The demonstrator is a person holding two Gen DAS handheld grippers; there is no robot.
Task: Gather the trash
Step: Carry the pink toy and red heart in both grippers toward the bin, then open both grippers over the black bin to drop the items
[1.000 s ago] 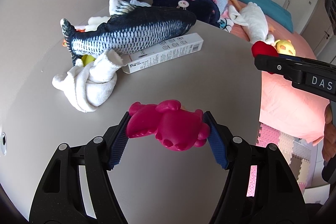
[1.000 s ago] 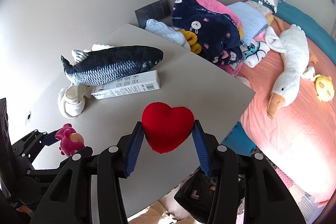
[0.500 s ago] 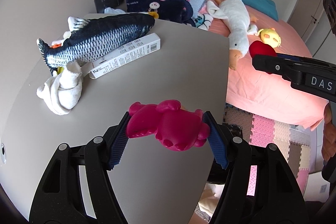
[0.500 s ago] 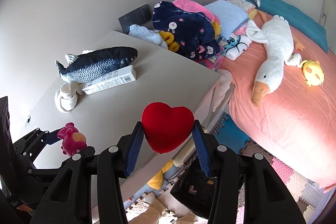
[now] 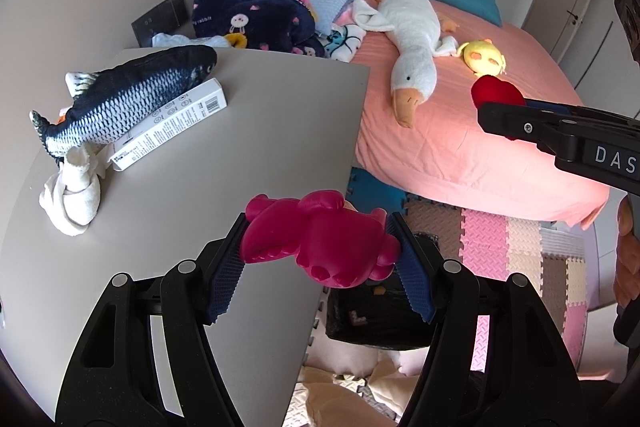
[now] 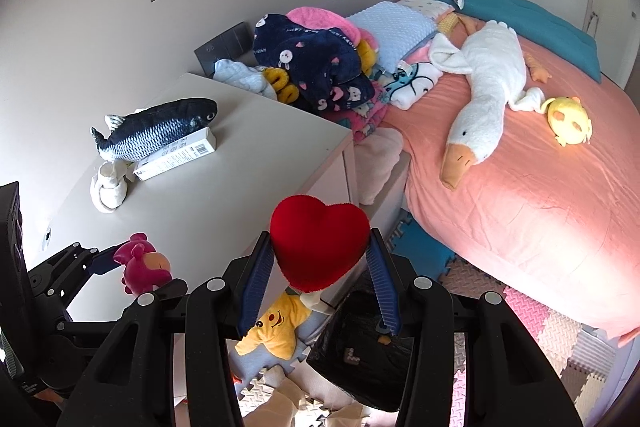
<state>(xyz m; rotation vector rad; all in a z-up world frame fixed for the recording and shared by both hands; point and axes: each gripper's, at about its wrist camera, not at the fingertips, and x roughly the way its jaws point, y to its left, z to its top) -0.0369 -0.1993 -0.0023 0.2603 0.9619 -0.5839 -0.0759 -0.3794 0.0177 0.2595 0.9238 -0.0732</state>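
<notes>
The left gripper [image 5: 320,253] clamps a magenta bear toy [image 5: 320,247]; the right gripper [image 6: 318,259] pinches a red plush heart [image 6: 318,239]. Both have swung from over the table [image 5: 240,147] past its edge, toward the bed [image 5: 460,147].

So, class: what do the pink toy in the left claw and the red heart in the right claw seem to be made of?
Pink toy: probably soft rubber or vinyl; smooth moulded surface with a faint sheen. Red heart: likely plush fabric, stuffed; matte, velvety, fuzzy outline, no shine.

Cabinet top [image 6: 224,187]: fish plush [image 6: 156,131] lying across box [image 6: 176,154]; bed [image 6: 520,195] to its right, bearing goose plush [image 6: 480,107].
</notes>
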